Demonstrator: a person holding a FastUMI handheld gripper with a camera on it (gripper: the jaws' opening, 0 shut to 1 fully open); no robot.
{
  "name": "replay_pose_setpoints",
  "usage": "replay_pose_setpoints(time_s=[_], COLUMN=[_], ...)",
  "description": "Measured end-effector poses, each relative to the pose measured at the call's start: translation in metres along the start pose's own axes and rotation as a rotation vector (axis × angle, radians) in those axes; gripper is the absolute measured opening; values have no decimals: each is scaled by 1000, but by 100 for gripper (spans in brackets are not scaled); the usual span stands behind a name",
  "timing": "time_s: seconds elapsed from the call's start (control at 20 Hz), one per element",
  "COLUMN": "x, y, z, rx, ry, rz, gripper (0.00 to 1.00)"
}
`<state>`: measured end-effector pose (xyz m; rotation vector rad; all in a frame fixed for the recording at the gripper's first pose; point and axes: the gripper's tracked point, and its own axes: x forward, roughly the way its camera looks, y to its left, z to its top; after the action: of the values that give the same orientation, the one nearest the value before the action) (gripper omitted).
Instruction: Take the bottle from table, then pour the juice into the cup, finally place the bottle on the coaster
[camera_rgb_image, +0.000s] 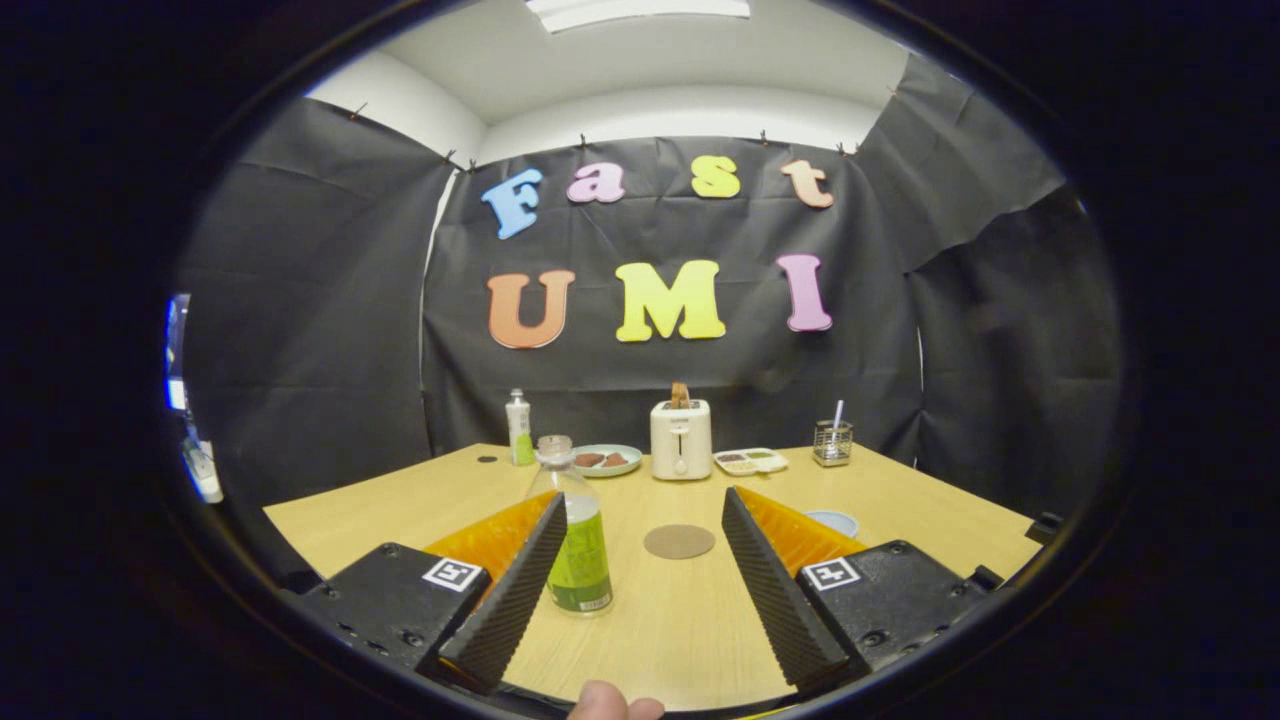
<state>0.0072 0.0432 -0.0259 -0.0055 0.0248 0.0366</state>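
fingers (545, 560) spread wide (gripping nothing); one bottle (575, 540), one coaster (679, 541).

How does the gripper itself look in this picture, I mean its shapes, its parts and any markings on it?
The gripper has two long wedge-shaped fingers with ribbed, saw-toothed inner faces. Each sits on a black block-like mount with screws, and each block bears a small square black-and-white marker. Orange ribbed panels back the fingers. A fingertip of the person shows below, without a sleeve.

bottle (575, 540) beside left finger, jaws wide apart
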Motion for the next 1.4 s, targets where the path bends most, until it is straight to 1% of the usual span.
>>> replay_pose_setpoints(time_s=[0.15,0.3,0.55,0.75,0.95,1.05,1.15,1.25,1.4], x=[13,25,50,68,80,86,91,96,102], y=[11,23,42,53,54,51,52,52,55], z=[-25,-50,-82,-90,-97,-92,-91,-91,-89], rx=[-24,-54,-29,-52,-40,-43,-40,-32,-38], ry=[74,160,247,290,334,330,330,337,334], rz=[-1,16,53,53,43,39,56,62,70], gripper=[100,100,100,100,100,100,100,98,91])
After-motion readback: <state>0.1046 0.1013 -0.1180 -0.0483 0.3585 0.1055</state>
